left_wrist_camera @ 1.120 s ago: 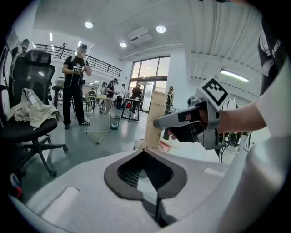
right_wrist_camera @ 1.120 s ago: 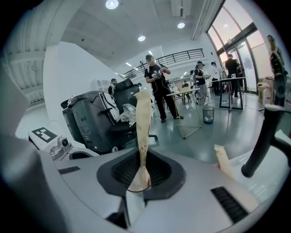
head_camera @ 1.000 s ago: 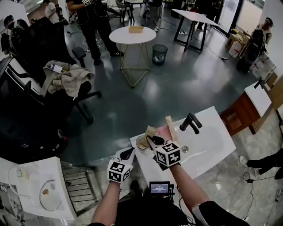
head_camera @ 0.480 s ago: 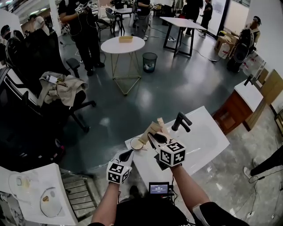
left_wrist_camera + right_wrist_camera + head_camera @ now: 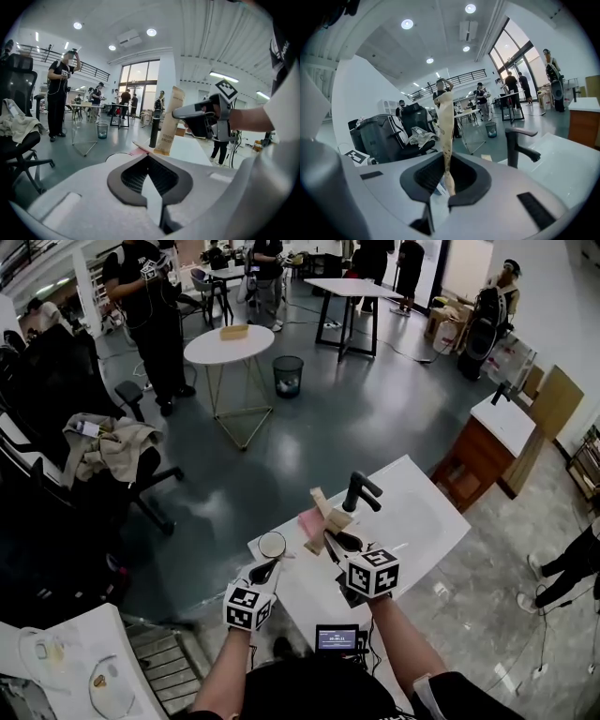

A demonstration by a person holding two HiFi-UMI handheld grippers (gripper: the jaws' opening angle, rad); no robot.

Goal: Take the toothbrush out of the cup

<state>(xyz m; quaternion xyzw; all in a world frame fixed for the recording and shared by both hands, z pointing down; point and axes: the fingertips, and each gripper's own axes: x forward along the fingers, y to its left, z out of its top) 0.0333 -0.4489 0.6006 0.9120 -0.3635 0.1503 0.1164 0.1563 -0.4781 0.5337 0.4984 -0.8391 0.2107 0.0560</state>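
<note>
Between the narrow jaws of my right gripper [image 5: 338,542] the toothbrush [image 5: 328,512] stands clamped, long axis toward twelve o'clock; the cup [image 5: 272,544] sits at nine o'clock, by my near-closed left gripper [image 5: 267,570].

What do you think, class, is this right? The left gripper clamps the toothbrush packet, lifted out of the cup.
No. The right gripper, not the left, clamps the toothbrush packet, as the right gripper view shows. It is lifted out of the cup.
</note>
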